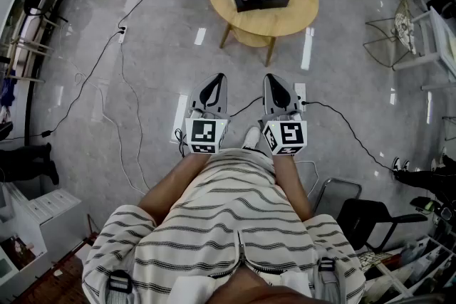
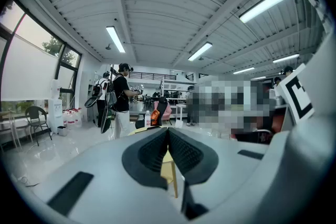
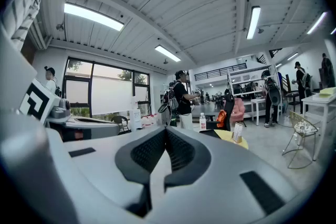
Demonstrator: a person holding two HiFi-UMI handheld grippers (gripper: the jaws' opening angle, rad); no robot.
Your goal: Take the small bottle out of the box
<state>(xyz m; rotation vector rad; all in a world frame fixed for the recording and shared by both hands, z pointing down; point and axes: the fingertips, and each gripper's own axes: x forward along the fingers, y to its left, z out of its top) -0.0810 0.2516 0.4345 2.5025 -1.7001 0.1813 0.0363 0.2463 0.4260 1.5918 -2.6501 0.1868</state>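
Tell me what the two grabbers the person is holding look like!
The left gripper and right gripper are pale grey wedges narrowing to points, with black ribbed pads. Each carries a white cube printed with black square patterns. The person wears a white short-sleeved top with dark stripes.

Bright, even light falls from ceiling strip lamps (image 2: 118,39), which glare white in both gripper views and streak the glossy floor (image 1: 157,67). Windows (image 3: 107,96) are washed out. Fisheye bending and black corners ring those views; the left claw (image 2: 168,132), nearest the lens, looks soft.
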